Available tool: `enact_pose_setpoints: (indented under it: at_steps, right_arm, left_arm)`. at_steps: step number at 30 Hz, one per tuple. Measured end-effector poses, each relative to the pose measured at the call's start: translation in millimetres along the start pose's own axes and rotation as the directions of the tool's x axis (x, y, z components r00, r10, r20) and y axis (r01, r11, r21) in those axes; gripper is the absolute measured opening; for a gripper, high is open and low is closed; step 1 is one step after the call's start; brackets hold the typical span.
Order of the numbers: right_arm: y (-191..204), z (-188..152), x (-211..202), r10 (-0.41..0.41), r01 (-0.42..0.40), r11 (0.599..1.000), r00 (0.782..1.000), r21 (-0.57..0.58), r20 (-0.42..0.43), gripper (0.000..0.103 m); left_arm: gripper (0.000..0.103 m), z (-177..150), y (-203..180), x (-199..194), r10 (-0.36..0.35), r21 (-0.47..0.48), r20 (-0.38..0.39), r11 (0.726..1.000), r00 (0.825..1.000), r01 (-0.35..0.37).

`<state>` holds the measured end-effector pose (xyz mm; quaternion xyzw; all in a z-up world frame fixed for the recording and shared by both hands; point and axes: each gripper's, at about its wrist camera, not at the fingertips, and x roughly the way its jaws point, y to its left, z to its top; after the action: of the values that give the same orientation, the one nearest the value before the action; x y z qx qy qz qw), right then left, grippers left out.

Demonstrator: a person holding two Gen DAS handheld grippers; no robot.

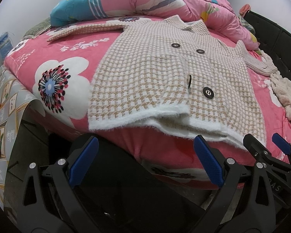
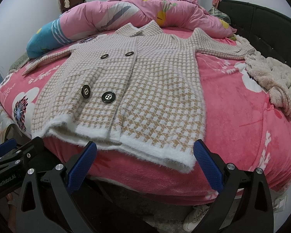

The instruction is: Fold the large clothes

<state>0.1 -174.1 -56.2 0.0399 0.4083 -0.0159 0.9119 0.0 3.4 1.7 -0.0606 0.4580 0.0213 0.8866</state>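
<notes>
Bed (image 2: 232, 116) carries my coat (image 2: 137, 89) spread flat, unfolded; both grippers, left (image 1: 145, 161) and right (image 2: 145, 163), wait wide-jawed, empty, near its hem.

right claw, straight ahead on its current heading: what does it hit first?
Probably the white fuzzy hem of the houndstooth coat, which lies right ahead of the open right claw at the near edge of the pink bed cover. Depth is unclear; if low, the cover's front edge comes first.
</notes>
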Motion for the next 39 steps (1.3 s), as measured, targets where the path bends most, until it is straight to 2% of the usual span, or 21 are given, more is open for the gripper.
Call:
enact_pose_setpoints:
  at_steps: [11,28,34,39]
  right_arm:
    - [0.1,0.2,-0.6,0.0,0.0,1.0,1.0,-0.001,0.001,0.097]
    - [-5.7,5.5,4.4,-0.006,0.006,1.0,1.0,0.011,0.003,0.097]
    - [-15.2,15.3,14.2,-0.025,0.025,1.0,1.0,0.011,0.014,0.097]
    - [-31.9,32.3,28.0,-0.057,0.057,0.998,0.998,0.007,0.031,0.097]
  left_arm:
    - [0.095,2.1,12.9,-0.3,0.0,-0.006,0.001,1.0,1.0,0.0]
    - [0.095,2.6,12.1,6.2,0.028,-0.016,-0.007,0.999,1.0,-0.028]
    - [0.095,12.2,21.0,12.6,0.08,-0.025,0.019,0.997,0.997,-0.08]
    - [0.095,40.5,38.6,25.2,0.128,-0.036,0.056,0.991,0.99,-0.126]
